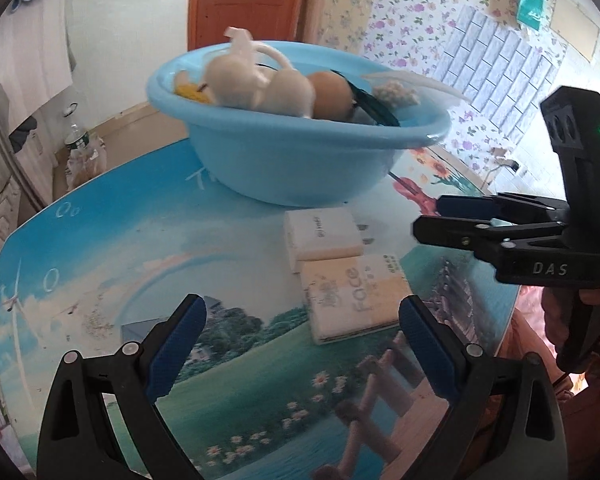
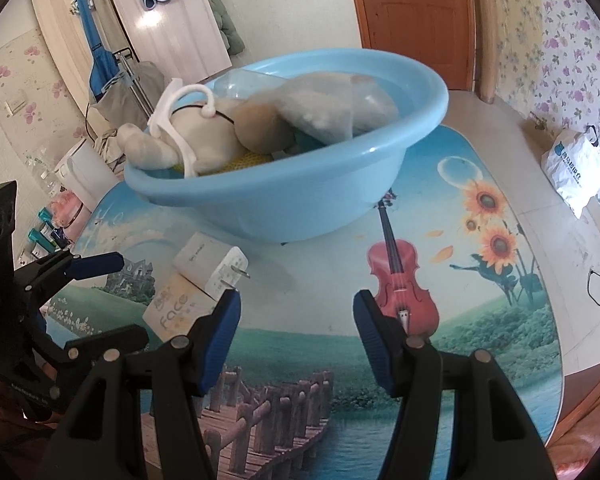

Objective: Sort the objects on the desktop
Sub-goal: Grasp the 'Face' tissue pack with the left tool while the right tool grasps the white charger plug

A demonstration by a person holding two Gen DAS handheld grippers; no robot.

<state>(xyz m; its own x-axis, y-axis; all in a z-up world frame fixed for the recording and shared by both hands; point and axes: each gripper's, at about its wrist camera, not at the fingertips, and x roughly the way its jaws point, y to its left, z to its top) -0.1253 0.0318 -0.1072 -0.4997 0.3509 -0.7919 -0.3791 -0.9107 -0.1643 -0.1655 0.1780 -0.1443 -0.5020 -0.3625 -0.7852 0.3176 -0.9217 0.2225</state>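
A light blue basin (image 1: 284,160) stands at the back of the picture-printed table (image 1: 100,264); it holds a plush toy (image 1: 236,80), a white hanger, a brown ball and a clear bag. A white charger plug (image 1: 322,232) and a "Face" tissue pack (image 1: 356,296) lie in front of the basin. My left gripper (image 1: 302,320) is open and empty just above the table, left of the tissue pack. My right gripper (image 2: 296,312) is open and empty; in the left wrist view it (image 1: 428,220) hovers right of the plug. The basin (image 2: 300,208), plug (image 2: 212,260) and tissue pack (image 2: 176,308) lie ahead-left of it.
The table's right edge (image 2: 572,360) drops to a tiled floor with a white paper bag (image 2: 576,168) and cables. A wooden door (image 2: 416,12) is behind. A plastic bottle (image 1: 76,136) stands on the floor past the table's left edge.
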